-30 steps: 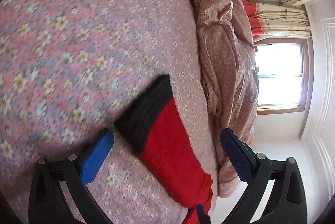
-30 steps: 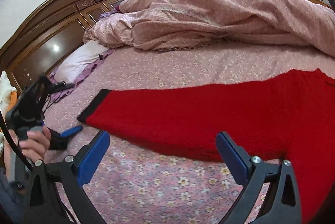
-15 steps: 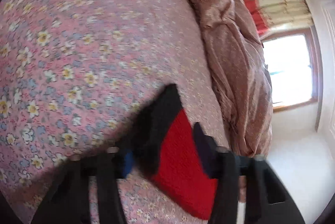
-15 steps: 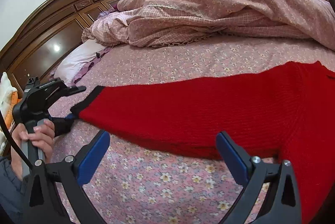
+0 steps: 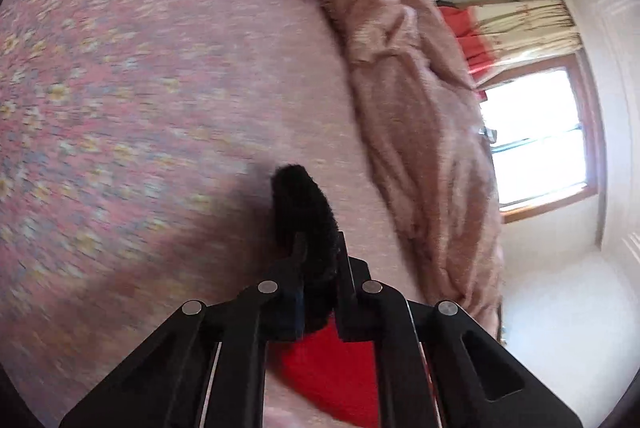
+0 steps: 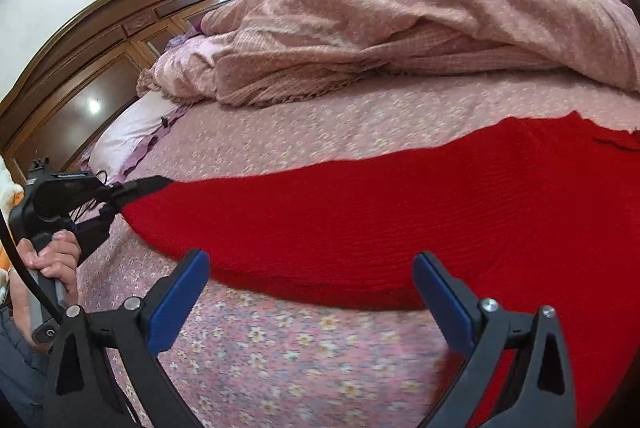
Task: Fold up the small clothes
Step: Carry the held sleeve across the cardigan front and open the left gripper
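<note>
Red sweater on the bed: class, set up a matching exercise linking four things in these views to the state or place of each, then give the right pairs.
Things
1. left claw
2. right claw
3. red sweater
4. crumpled quilt

States or places
A. open, holding nothing, above the floral sheet
B. heaped along the far side of the bed
C. shut on the black cuff
D. spread across the floral sheet, one sleeve end pinched

Pairs: 1-C, 2-A, 3-D, 4-B
</note>
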`<state>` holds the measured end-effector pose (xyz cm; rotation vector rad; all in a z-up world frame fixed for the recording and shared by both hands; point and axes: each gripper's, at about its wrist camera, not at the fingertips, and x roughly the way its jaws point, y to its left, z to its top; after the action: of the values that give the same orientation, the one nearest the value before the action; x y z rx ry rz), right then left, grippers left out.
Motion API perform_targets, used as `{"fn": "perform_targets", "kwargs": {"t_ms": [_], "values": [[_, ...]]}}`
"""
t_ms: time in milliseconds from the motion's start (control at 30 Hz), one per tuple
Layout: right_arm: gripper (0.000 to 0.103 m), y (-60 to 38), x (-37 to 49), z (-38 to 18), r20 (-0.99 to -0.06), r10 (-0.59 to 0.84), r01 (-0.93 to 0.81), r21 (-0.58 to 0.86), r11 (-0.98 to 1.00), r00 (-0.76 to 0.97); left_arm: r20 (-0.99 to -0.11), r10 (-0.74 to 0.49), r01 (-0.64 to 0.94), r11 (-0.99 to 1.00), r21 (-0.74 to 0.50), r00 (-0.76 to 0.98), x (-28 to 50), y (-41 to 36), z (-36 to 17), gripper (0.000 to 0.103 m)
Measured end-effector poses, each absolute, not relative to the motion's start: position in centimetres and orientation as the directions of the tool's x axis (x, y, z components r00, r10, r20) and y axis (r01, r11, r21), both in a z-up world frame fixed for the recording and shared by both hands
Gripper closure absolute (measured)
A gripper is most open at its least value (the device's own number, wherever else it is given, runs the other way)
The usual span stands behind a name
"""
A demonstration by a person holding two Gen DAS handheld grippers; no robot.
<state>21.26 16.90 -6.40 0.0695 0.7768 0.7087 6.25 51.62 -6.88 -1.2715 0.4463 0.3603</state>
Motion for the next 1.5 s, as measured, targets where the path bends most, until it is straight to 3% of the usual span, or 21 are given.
{"fn": "perform_targets", "kwargs": {"t_ms": [233, 600, 767, 933, 1100, 1267, 1500], "values": [[0.000, 10.9, 23.3, -3.7, -0.600, 0.570, -0.518, 0.282, 0.808, 0.562, -0.458, -0.051, -0.377, 0.490, -0.786, 0.888, 11.2, 44.8, -0.6, 0.099], [0.000, -10.4, 26.9, 2.6, -0.552, 0.382, -0.372, 0.135, 0.918, 0.741, -0.357, -0.249, -0.090, 0.696, -0.712, 0.900, 18.9, 26.8, 7.4, 0.099], [0.000, -20.3, 27.2, 1.5, -0.491, 0.281, -0.267, 0.101, 0.959, 0.825, -0.366, -0.312, -0.044, 0.706, -0.707, 0.877, 23.7, 18.6, 7.0, 0.099], [0.000, -25.9, 29.6, -0.7, -0.555, 0.150, -0.144, 0.055, 0.988, 0.818, -0.402, -0.361, -0.007, 0.736, -0.677, 0.842, 27.9, 9.2, 4.4, 0.099], [0.000, -32.6, 30.5, -2.2, -0.602, 0.247, -0.093, 0.275, 0.957, 0.759, -0.477, -0.409, 0.043, 0.792, -0.609, 0.778, 30.3, 1.4, 1.2, 0.099], [0.000, -36.1, 30.5, -3.6, -0.640, 0.166, -0.017, 0.232, 0.972, 0.750, -0.511, -0.411, 0.107, 0.846, -0.523, 0.755, 30.3, -3.7, 0.3, 0.099], [0.000, -37.9, 30.5, -4.4, -0.665, 0.173, 0.020, 0.272, 0.962, 0.727, -0.510, -0.425, 0.122, 0.843, -0.524, 0.748, 30.3, -5.1, 0.2, 0.099]]}}
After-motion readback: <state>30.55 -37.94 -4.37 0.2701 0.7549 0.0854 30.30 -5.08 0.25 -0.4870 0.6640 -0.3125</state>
